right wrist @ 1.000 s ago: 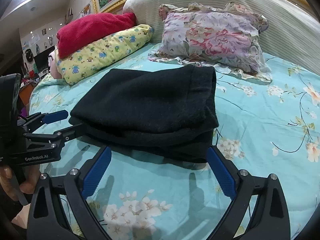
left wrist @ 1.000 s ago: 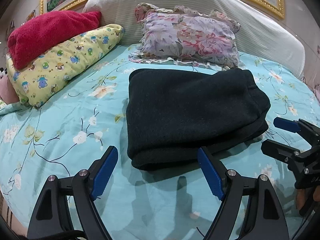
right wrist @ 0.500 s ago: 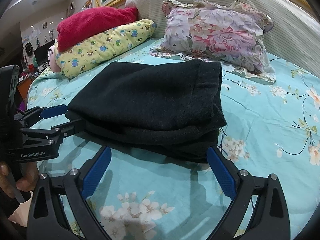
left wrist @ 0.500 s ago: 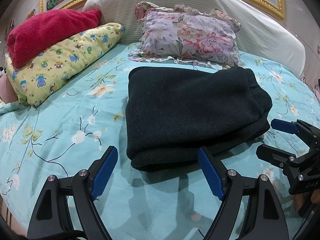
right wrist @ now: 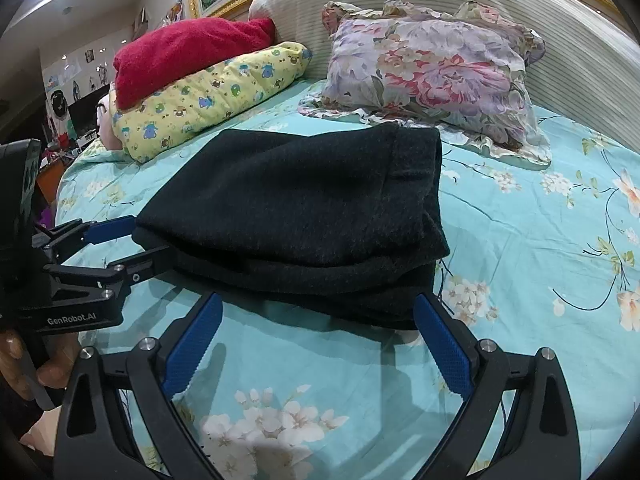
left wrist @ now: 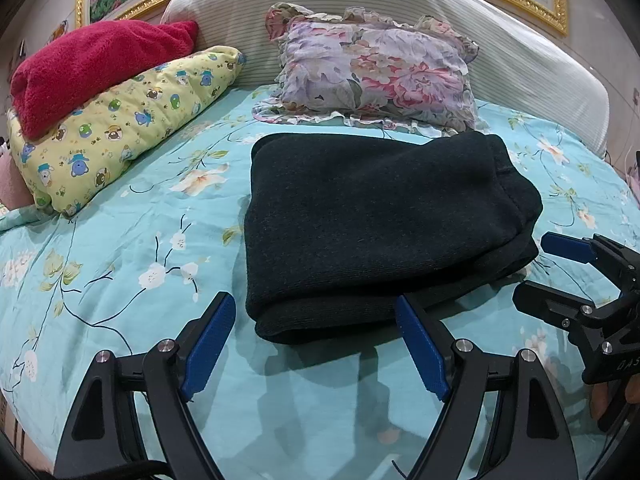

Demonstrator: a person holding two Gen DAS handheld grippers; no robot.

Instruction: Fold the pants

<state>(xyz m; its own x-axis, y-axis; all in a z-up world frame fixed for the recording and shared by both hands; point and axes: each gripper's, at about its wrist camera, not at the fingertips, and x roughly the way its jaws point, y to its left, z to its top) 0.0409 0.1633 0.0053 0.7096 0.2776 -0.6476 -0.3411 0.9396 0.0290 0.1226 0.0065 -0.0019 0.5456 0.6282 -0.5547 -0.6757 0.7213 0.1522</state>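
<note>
My left gripper [left wrist: 316, 344] hangs with its blue-padded jaws spread wide, holding nothing, just short of the near folded edge of the black knitted pants [left wrist: 376, 224]. The pants lie folded into a thick, stacked rectangle on the turquoise bedsheet printed with white and peach blossoms [left wrist: 120, 256], about the middle of the bed, closer to its near edge than to the headboard. My right gripper [right wrist: 318, 344] is likewise spread wide and empty, facing the pants' near edge towards their right corner; its pads do not touch the cloth. In the right wrist view, my left gripper comes in from the left with one black finger tip against the pants' near left corner, or under its edge; I cannot tell which. In the left wrist view, my right gripper sits just beside the pants' right corner.

Beyond the pants, at the head of the bed, a frilled pillow with a pink and lilac flower print [left wrist: 376, 72] leans against the white ribbed headboard [left wrist: 520, 60]. Along the left edge lies a yellow bolster with cartoon animals [left wrist: 128, 124], and a red fleece blanket [left wrist: 92, 64] is bundled on top of it.
</note>
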